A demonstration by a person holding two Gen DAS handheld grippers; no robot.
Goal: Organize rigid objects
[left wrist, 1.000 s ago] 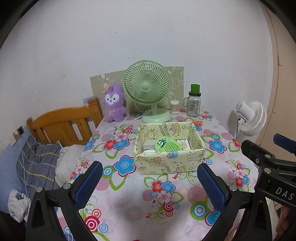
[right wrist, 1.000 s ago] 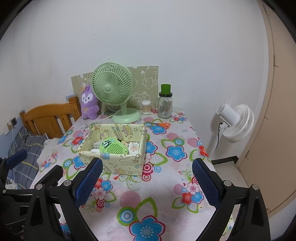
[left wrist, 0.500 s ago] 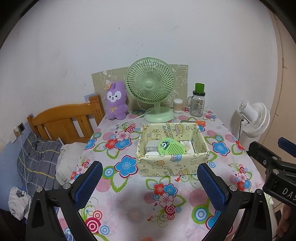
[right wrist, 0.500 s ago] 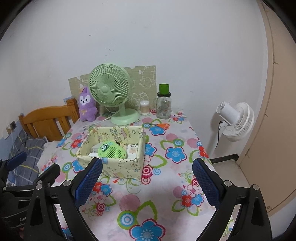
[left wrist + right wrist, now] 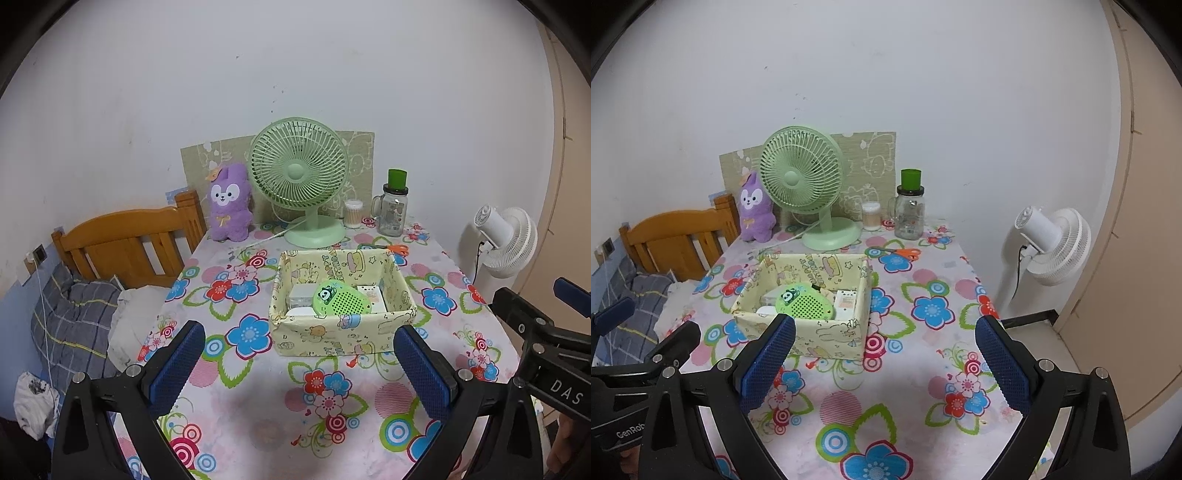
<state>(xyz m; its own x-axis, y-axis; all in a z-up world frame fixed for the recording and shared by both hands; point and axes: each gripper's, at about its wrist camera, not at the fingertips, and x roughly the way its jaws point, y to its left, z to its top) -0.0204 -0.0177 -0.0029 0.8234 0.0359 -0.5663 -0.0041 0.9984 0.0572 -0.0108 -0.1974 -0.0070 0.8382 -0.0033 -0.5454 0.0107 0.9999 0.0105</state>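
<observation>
Flowered table (image 5: pixel 258 413); fabric box (image 5: pixel 341 334) at 12 o'clock holds light, stiff green plastic speaker (image 5: pixel 341 302), grip edges. Left tongs (image 5: pixel 299 363), right tongs (image 5: pixel 886 363) wide, empty.

Soft, even indoor light is filling both views, seeming to come from overhead; no hard glare is showing. The white wall (image 5: pixel 295 74) is reading pale grey, dimming toward the rim. Fisheye warping is bending the door edge (image 5: pixel 1123 184) at 3 o'clock, and black vignette is cutting the corners at 1, 5, 7 and 11 o'clock. Faint, diffuse shadows are lying on the floral tablecloth (image 5: pixel 277 424) below the storage box (image 5: pixel 332 343). Centre detail is staying sharp; edges are softening slightly, and colours are looking a little washed.
</observation>
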